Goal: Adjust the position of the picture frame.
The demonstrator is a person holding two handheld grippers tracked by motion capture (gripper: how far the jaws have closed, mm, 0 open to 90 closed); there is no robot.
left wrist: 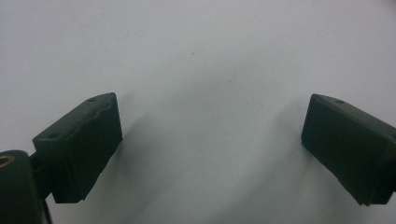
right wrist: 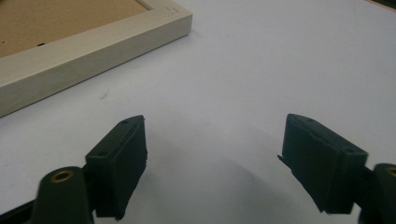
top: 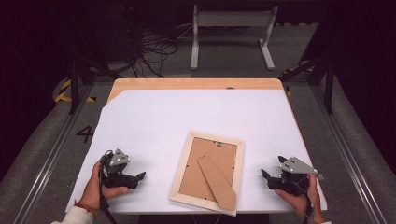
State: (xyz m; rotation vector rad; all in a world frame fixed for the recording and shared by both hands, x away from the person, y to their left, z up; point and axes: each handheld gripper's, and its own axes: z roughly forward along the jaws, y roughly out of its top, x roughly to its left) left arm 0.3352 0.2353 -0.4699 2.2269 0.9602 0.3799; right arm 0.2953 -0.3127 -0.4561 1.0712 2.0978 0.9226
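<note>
A pale wooden picture frame (top: 208, 171) lies face down on the white table sheet, its brown backing board and stand leg up. Left of it, a hand rests my left gripper (top: 141, 176) on the sheet, jaws pointing toward the frame. In the left gripper view its jaws stand wide apart over bare white sheet (left wrist: 205, 70), nothing between them. My right gripper (top: 264, 176) rests to the right of the frame, pointing at it. In the right gripper view the jaws are wide apart and empty, with the frame's wooden edge (right wrist: 93, 51) ahead at upper left.
The white sheet (top: 196, 112) covers most of a wooden tabletop (top: 187, 83). The frame's near corner (top: 229, 211) lies close to the table's front edge. Beyond the table are floor cables (top: 154, 51) and a white stand (top: 231, 32).
</note>
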